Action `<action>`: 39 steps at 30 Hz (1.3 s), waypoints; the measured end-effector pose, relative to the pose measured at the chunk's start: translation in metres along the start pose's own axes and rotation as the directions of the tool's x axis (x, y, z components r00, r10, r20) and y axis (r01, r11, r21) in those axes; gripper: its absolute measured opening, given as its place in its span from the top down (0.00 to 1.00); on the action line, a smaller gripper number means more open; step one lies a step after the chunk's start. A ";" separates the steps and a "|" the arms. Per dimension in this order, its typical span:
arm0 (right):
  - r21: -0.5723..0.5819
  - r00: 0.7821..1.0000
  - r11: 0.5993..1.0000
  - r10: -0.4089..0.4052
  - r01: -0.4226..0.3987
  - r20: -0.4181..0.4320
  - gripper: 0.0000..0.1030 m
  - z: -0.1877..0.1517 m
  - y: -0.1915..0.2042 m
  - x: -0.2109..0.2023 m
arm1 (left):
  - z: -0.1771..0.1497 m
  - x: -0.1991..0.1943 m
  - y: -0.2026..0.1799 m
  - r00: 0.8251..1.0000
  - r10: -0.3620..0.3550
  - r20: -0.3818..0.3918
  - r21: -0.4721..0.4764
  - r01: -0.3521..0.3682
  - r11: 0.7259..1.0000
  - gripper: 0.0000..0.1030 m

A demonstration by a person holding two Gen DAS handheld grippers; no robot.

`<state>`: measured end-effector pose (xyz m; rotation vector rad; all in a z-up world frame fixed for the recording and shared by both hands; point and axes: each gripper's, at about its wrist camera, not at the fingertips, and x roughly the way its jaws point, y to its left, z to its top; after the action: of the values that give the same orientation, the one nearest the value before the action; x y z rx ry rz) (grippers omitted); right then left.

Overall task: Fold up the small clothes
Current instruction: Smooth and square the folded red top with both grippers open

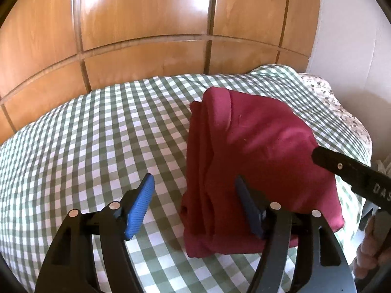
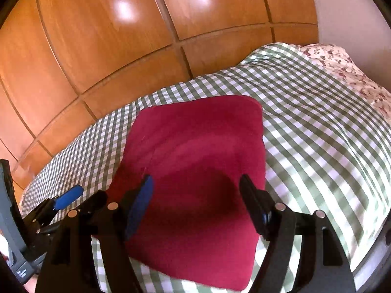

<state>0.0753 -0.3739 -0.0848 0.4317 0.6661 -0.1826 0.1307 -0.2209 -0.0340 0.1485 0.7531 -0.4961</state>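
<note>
A dark red garment [image 1: 256, 161] lies folded into a thick rectangle on the green checked bedspread [image 1: 85, 134]; its layered edges face left. My left gripper [image 1: 195, 207] is open and empty, low over the garment's near left edge, with its right finger over the cloth. In the right wrist view the same garment [image 2: 195, 158] fills the middle, and my right gripper [image 2: 195, 210] is open and empty just above its near part. The right gripper's black finger shows in the left wrist view [image 1: 347, 171]. The left gripper's blue pad shows at the left of the right wrist view [image 2: 68, 196].
Wooden wardrobe doors [image 1: 146, 24] stand right behind the bed. A floral pillow [image 2: 342, 73] lies at the far right end under the bedspread [image 2: 317, 134]. A white wall [image 1: 354, 36] is at the right.
</note>
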 end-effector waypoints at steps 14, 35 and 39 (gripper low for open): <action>-0.033 0.997 0.998 -0.060 0.058 -0.052 0.50 -0.033 0.007 0.005 | -0.007 0.016 0.003 0.999 0.003 -0.044 -0.007 -0.003 1.000 0.34; -0.078 0.997 0.994 -0.073 0.072 -0.004 0.38 -0.043 0.011 -0.018 | 0.000 -0.017 0.020 0.999 0.015 0.028 -0.054 -0.013 0.998 0.28; -0.072 0.999 0.996 -0.044 0.045 0.023 0.40 -0.035 0.013 -0.025 | 0.027 -0.025 -0.007 0.994 -0.039 0.102 0.014 0.038 0.999 0.28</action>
<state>0.0406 -0.3460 -0.0895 0.3449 0.6593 -0.2046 0.1282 -0.2258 0.0031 0.1195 0.6534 -0.5408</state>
